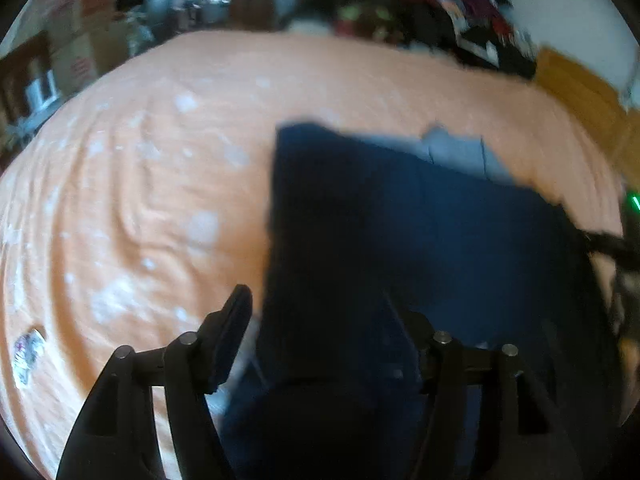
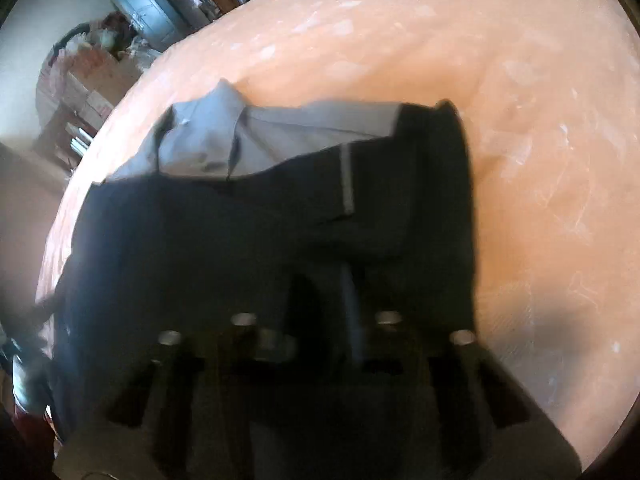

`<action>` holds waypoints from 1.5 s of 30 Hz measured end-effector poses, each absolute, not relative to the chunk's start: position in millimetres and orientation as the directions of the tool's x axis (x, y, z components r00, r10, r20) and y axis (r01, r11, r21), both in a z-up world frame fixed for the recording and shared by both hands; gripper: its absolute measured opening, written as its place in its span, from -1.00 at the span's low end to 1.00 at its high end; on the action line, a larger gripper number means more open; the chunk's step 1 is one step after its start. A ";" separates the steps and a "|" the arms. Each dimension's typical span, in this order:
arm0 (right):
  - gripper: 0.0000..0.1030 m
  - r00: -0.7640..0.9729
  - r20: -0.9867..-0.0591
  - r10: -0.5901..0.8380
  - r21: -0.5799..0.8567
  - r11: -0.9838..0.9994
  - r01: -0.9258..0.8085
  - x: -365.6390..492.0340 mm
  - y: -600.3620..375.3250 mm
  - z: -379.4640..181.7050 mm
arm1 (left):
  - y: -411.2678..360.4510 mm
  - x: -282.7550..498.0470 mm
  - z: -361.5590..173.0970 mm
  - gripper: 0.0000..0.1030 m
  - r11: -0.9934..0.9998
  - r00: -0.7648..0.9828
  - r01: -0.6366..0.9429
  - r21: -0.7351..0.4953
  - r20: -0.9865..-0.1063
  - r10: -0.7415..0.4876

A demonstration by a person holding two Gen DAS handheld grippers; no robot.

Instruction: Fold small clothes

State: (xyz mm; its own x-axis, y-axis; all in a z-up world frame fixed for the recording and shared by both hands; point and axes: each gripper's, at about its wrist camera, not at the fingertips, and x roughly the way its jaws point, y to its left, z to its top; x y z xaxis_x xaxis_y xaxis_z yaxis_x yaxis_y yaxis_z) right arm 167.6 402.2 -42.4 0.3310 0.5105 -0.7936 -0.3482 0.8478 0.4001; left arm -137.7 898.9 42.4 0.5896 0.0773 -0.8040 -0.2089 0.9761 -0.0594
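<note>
Dark navy garment (image 1: pixel 400 232) held up over the orange bedspread (image 1: pixel 140 160), both grippers at its near edge.

Left gripper (image 1: pixel 320 320): fingers spread, the cloth draped between them and over the right finger. Right gripper (image 2: pixel 316 308): fingertips buried in dark fabric, blurred; cannot tell whether pinched. A grey panel (image 2: pixel 240 140) lies ahead, beyond the navy part.

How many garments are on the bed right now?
1: a dark navy garment with a grey inner lining, spread on the orange bedspread directly ahead of both grippers. Others could lie hidden beneath it.
</note>
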 end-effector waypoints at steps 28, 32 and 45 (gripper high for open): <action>0.44 0.498 -0.794 0.350 0.105 0.884 -0.455 -68.9 400.4 2.9 | 792.1 -224.6 57.0 0.74 0.978 0.610 -0.203 0.049 -0.775 0.166; 0.61 0.505 -0.803 0.316 0.090 0.903 -0.421 -63.6 395.8 -14.6 | 794.4 -210.8 23.5 1.00 0.969 0.527 -0.226 0.102 -0.824 0.210; 1.00 0.517 -0.777 0.359 0.166 0.909 -0.382 -57.0 385.1 -47.6 | 799.9 -206.9 22.5 1.00 0.975 0.559 -0.213 0.063 -0.810 0.175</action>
